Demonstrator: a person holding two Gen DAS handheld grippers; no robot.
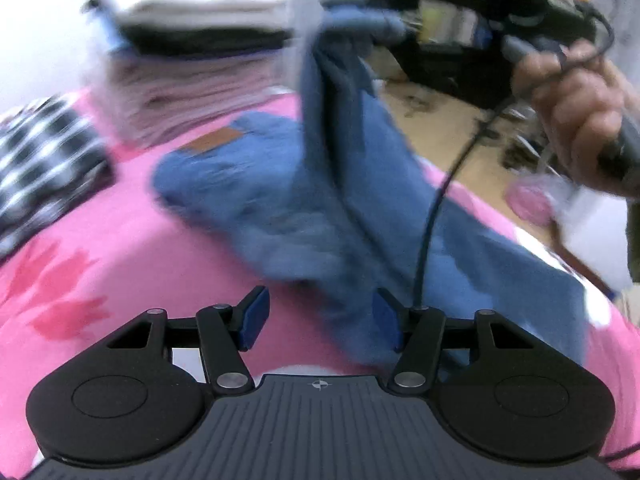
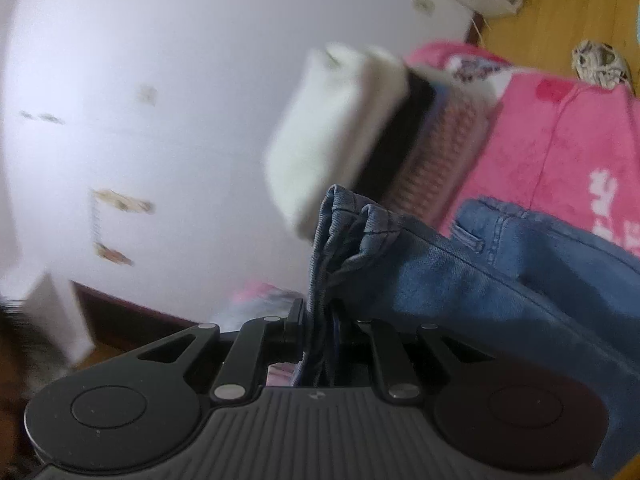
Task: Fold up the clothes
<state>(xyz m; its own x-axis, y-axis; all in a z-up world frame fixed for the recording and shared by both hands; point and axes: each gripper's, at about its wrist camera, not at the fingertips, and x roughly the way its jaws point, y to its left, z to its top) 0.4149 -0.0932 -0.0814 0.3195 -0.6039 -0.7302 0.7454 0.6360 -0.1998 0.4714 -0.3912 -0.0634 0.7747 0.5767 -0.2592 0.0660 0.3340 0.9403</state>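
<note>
Right now the blue jeans (image 1: 280,200) lie half spread on the pink bedcover (image 1: 100,240), their brown waist patch toward 11 o'clock of the left wrist view, while one bunched end rises toward 12 o'clock. Up there the right gripper (image 1: 360,24) pinches that end, carried by the person's hand (image 1: 576,120) at 2 o'clock with a black cable trailing down. In the right wrist view, the right gripper's jaws are closed on the gathered denim hem (image 2: 332,240), which stands up between them, and the rest of the jeans drapes away toward 3 o'clock. The left gripper (image 1: 318,320) hovers with its jaws apart and its blue pads (image 1: 252,320) clear of the cloth; denim passes just behind the right-hand pad. A stack of folded clothes (image 1: 200,40) sits at 11 o'clock, and a black-and-white checked garment (image 1: 44,160) at 9 o'clock. Both views are blurred.
</note>
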